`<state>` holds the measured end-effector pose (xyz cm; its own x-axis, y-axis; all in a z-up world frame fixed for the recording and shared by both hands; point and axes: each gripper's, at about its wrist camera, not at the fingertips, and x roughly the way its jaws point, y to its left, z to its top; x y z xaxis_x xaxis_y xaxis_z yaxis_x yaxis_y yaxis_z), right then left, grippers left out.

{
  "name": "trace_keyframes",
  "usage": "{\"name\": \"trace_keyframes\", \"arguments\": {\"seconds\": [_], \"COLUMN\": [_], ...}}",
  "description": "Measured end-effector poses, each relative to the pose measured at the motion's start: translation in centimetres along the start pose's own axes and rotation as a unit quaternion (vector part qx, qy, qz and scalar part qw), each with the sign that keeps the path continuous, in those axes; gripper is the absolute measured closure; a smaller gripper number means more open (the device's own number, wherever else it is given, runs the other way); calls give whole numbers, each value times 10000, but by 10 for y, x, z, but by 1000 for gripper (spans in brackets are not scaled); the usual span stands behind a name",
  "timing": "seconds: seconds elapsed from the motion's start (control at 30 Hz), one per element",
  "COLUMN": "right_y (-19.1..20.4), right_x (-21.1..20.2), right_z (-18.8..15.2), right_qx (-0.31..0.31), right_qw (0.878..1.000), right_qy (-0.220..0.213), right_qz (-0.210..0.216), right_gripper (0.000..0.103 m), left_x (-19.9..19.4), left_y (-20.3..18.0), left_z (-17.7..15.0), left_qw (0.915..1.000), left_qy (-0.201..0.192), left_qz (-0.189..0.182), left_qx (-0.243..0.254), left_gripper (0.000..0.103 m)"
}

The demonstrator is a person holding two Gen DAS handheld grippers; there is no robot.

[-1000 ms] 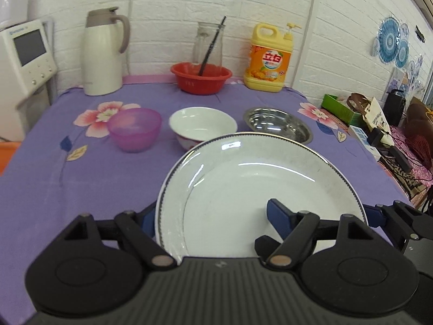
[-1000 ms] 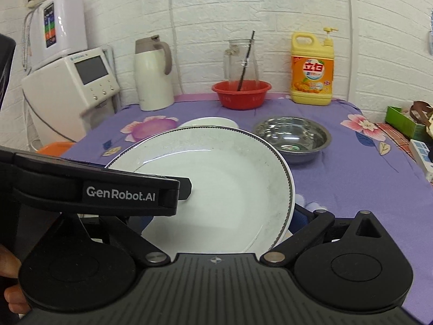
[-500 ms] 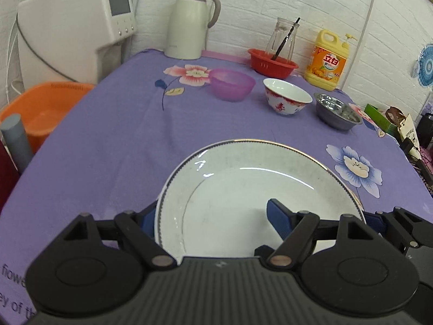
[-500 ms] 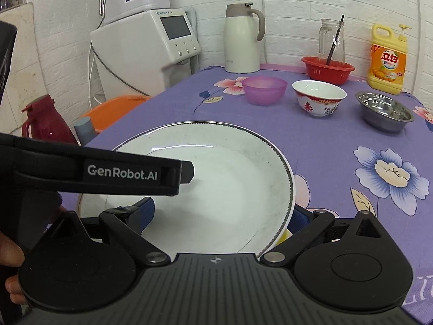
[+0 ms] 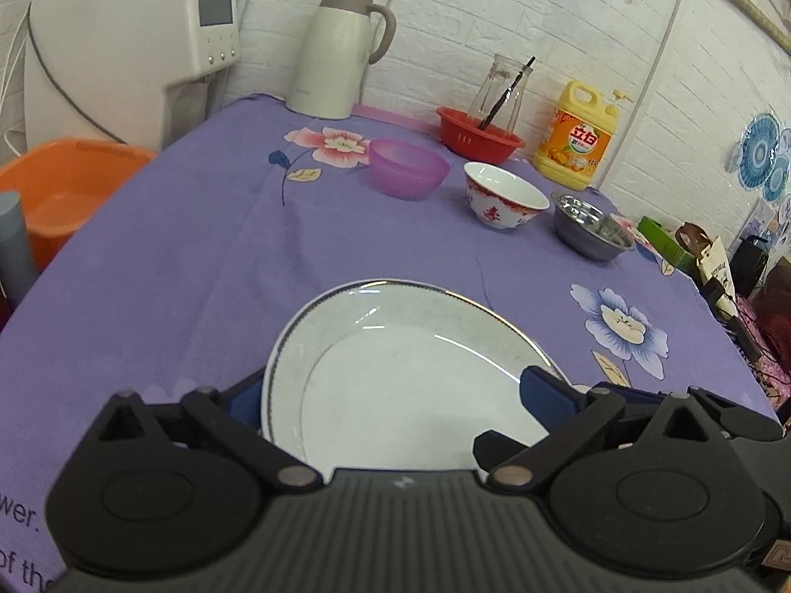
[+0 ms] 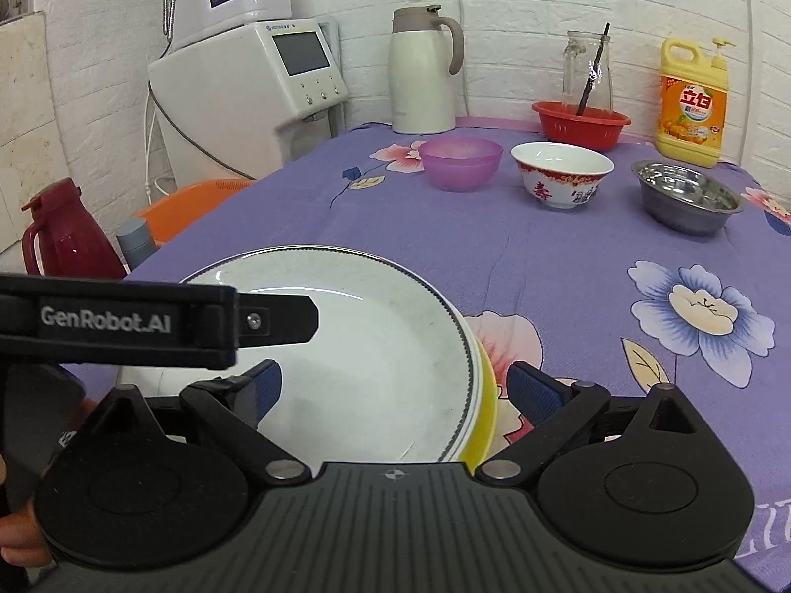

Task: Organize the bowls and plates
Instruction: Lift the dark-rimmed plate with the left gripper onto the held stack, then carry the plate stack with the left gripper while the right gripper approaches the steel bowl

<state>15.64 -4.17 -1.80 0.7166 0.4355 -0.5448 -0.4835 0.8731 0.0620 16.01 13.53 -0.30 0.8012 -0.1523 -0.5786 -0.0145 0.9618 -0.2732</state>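
Observation:
A white plate with a dark rim (image 5: 405, 375) (image 6: 366, 360) lies low over the purple tablecloth at the near edge, on top of a yellow plate (image 6: 487, 405) whose rim shows at its right. My left gripper (image 5: 390, 395) straddles the white plate's near rim, blue pads on either side. My right gripper (image 6: 390, 390) also straddles its rim, with the right pad beyond the yellow rim. Farther back stand a purple bowl (image 5: 409, 168) (image 6: 460, 162), a white bowl with red pattern (image 5: 504, 193) (image 6: 561, 173) and a steel bowl (image 5: 591, 228) (image 6: 687, 201).
At the back stand a white kettle (image 6: 422, 69), a red basket with a glass jar (image 6: 581, 123) and a yellow detergent bottle (image 6: 692, 104). A water dispenser (image 6: 247, 94), an orange basin (image 5: 54, 188) and a red flask (image 6: 64, 237) are left of the table.
Both grippers carried the white plate back from the bowls toward the near table edge and lowered it onto a yellow plate. The right gripper's jaws look wider now.

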Motion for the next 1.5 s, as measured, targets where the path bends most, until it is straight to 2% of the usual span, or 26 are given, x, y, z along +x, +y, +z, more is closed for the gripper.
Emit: {"name": "trace_keyframes", "arguments": {"seconds": [0.13, 0.17, 0.23, 0.3, 0.47, 0.63, 0.77, 0.83, 0.93, 1.1, 1.27, 1.4, 1.5], "right_y": [-1, -2, -5, -11, -21, -40, -84, -114, -167, -245, -292, -316, -326], "right_x": [2, 3, 3, 2, 1, -5, -8, -9, -5, 29, 99, 143, 155], "right_z": [-1, -2, -2, -2, -3, -1, 10, 22, 50, 99, 129, 130, 124], "right_qx": [9, 5, 30, 127, 287, 412, 793, 956, 1079, 1415, 1372, 1319, 1318], "right_qw": [10000, 10000, 10000, 9999, 9996, 9991, 9968, 9952, 9911, 9797, 9727, 9666, 9635], "right_qy": [35, 50, 64, 61, 43, -2, 29, 6, -13, 26, 560, 1096, 1235], "right_qz": [36, 40, 37, 45, 64, 26, -23, -191, -779, -1418, -1784, -1907, -1977], "right_gripper": [0, 0, 0, 0, 0, 0, 0, 0, 0, 0, 0, 0, 0], "left_x": [-1, -4, -9, -13, -11, -2, 8, 15, 30, 52, 69, 73, 78], "left_y": [-2, -5, -14, -17, -14, -27, -43, -51, -59, -63, -54, -45, -42], "left_z": [2, 2, 3, 6, 25, 41, 52, 55, 58, 65, 79, 91, 98], "left_qw": [9999, 9994, 9954, 9926, 9952, 9962, 9966, 9966, 9967, 9967, 9968, 9971, 9975], "left_qy": [-57, -204, -475, -626, -674, -623, -568, -523, -397, -250, -101, -164, -179], "left_qz": [72, 233, 537, 669, 536, 388, 200, 110, 14, 9, 128, 200, 218], "left_qx": [49, 144, 641, 798, 458, 472, 565, 633, 703, 772, 778, 715, 646], "left_gripper": [2, 2, 2, 2, 2, 2, 2, 2, 2, 2, 2, 2, 2]}}
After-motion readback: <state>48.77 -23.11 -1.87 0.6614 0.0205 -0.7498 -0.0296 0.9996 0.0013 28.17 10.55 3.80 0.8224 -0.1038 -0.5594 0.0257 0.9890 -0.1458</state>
